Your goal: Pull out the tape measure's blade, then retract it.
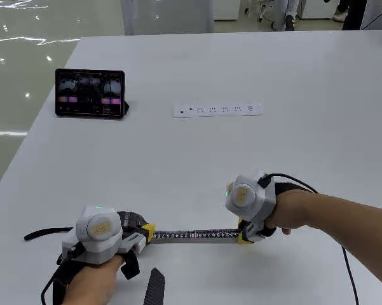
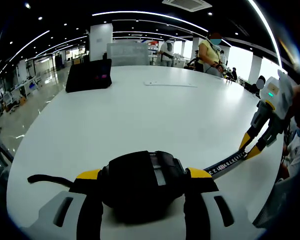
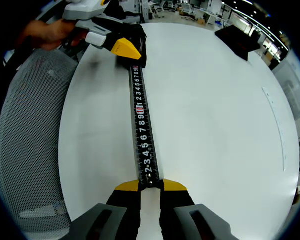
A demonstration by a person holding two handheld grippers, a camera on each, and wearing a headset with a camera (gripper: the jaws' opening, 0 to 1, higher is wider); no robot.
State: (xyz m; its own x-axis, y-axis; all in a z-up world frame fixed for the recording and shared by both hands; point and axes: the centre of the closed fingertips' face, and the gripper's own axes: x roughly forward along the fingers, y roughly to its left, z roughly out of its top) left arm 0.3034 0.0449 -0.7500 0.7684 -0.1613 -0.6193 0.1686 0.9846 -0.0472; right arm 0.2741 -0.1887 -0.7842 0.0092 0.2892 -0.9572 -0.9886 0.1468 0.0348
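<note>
A wide, matte white workbench top (image 1: 241,159) carries the black rounded tape measure case (image 2: 140,180) near its front edge. The left gripper (image 1: 143,235) clamps that case between its yellow-tipped jaws. From the case, the dark numbered metal blade (image 3: 141,115) lies flat and straight to the right gripper (image 3: 150,186), whose jaws are pinched on the blade's end. Well beyond the case stand a black propped-up tablet (image 1: 90,93) and a flat white power strip (image 1: 217,110). Left of the case, a glossy grey-green floor (image 1: 25,63) reflects lights; long ceiling light strips (image 2: 140,12) run overhead. A grey mesh chair (image 3: 25,140) sits beside the table.

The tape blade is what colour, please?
The blade is black with white numerals, clearest in the right gripper view.
</note>
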